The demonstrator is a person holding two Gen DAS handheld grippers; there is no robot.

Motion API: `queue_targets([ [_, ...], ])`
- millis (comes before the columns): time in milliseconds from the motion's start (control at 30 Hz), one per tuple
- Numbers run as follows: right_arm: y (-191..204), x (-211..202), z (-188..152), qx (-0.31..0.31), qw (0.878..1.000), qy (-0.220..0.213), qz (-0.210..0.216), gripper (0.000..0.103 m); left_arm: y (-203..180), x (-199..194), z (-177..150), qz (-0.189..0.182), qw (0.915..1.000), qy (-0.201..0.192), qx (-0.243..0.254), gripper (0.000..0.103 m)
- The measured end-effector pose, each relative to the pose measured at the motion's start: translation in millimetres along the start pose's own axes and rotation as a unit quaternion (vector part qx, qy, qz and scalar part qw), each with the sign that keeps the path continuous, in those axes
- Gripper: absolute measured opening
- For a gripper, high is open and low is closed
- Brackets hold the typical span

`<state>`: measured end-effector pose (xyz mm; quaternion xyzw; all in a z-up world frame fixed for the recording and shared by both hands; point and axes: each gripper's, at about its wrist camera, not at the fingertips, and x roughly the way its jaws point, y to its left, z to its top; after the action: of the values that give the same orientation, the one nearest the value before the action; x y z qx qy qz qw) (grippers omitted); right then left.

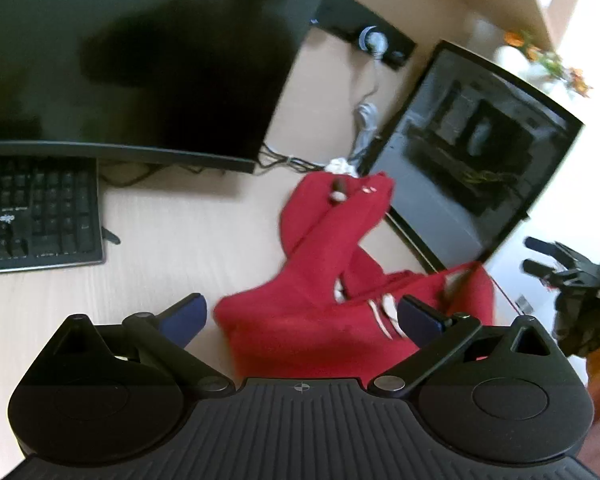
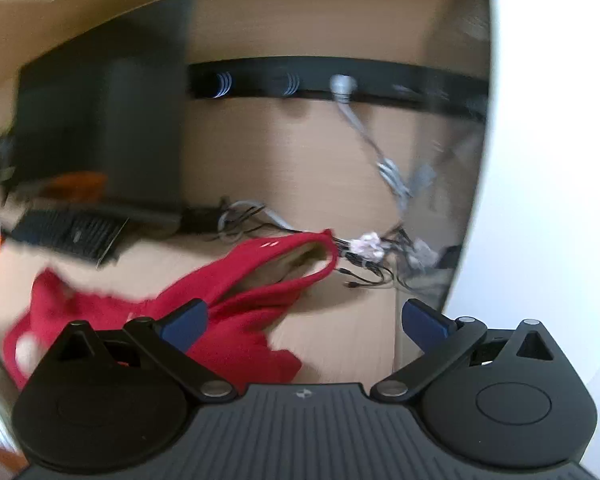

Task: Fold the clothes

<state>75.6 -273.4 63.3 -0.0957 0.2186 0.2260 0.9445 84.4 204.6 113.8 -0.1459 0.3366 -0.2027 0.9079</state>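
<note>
- Soft daylight, blown out white at the right edge of both views.
- Right wrist view heavily motion-blurred; left only slightly.
- Fisheye bends the monitor [image 1: 140, 60] and desk [image 1: 180, 240] edges.

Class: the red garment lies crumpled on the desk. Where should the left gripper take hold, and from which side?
Probably the near bunched edge of the red garment, approached from the desk's front. It lies between the open left gripper fingers, away from the cables.

Both wrist views look down closely, sharing the red garment [image 1: 320, 264] [image 2: 228, 300].
</note>
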Motion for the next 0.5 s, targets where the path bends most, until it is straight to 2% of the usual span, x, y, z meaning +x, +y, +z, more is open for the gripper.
queue_targets([
  [100,26,16,-14,-0.011,0.999,0.019,0.046,0.103,-12,8,-18,0.006,0.9992,0.032,0.022,0.103],
  [167,39,37,-19,-0.002,0.998,0.036,0.049,0.103,-19,28,-26,0.044,0.9974,0.044,0.037,0.103],
  [267,35,94,-32,0.023,0.996,0.085,-0.021,0.103,-14,59,-27,0.167,0.9832,0.055,0.05,0.103],
  [367,13,127,-54,0.053,0.988,0.128,-0.07,0.103,1,81,-28,0.282,0.9568,0.054,0.049,0.103],
  [433,4,124,-58,0.07,0.987,0.129,-0.071,0.103,12,75,-31,0.3,0.9522,0.054,0.02,0.103],
  [500,4,109,-54,0.057,0.99,0.114,-0.067,0.103,13,61,-35,0.289,0.9563,0.043,0.007,0.103],
])
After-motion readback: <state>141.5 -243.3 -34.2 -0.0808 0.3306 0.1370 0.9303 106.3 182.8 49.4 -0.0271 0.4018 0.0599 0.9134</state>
